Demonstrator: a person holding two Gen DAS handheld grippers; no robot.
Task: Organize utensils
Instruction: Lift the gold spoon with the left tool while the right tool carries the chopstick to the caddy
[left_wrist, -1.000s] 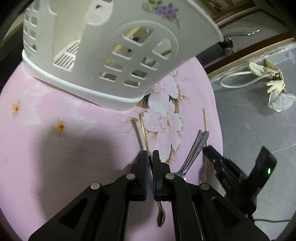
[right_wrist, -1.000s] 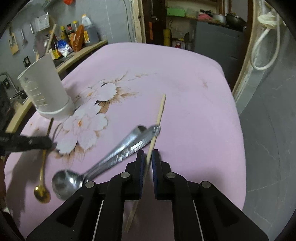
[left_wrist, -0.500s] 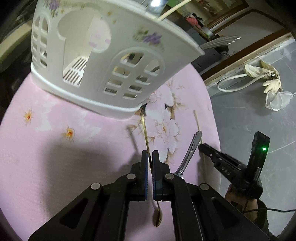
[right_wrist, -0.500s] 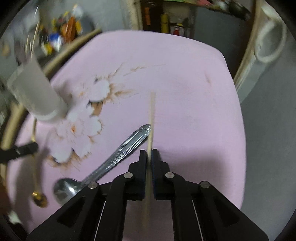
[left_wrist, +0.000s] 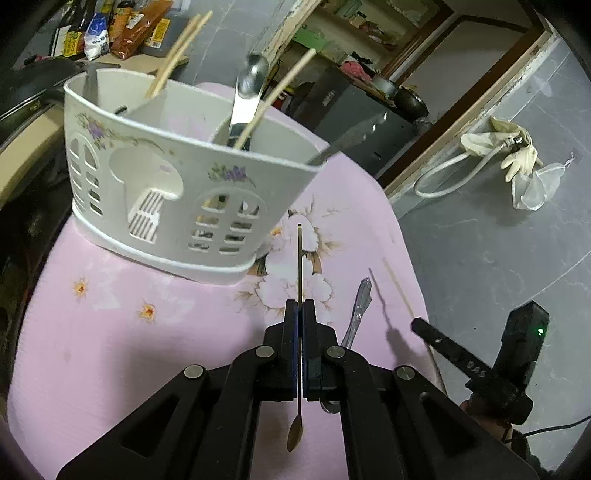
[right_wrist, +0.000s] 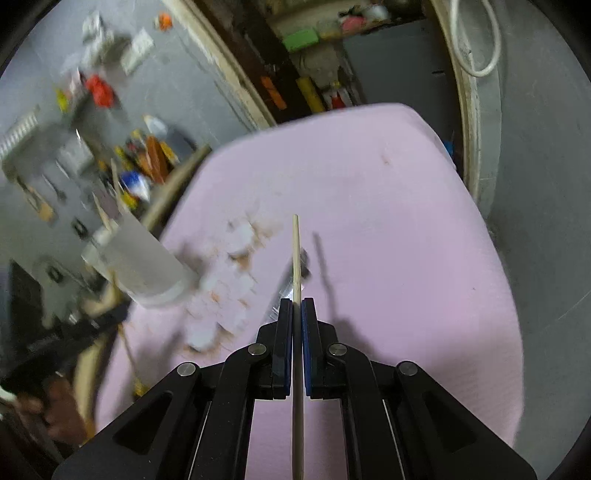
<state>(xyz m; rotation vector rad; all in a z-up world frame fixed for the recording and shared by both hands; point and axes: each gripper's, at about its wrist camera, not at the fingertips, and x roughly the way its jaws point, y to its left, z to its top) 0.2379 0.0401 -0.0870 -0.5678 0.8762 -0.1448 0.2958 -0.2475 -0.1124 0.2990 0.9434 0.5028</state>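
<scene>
A pink flowered table cover (left_wrist: 110, 332) fills both views. A white utensil caddy (left_wrist: 177, 192) stands at upper left of the left view, holding chopsticks and a spoon. A silver spoon (left_wrist: 358, 310) lies right of centre. The left gripper (left_wrist: 299, 314) clamps a thin gold spoon (left_wrist: 299, 258); the right gripper (right_wrist: 296, 314) clamps a wooden chopstick (right_wrist: 296, 251), centre frame.

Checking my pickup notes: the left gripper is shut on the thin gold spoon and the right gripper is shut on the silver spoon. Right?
Not quite. The right gripper is shut on a wooden chopstick, as the right wrist view shows; the silver spoon lies on the pink cloth. The left gripper does hold the gold spoon.
</scene>
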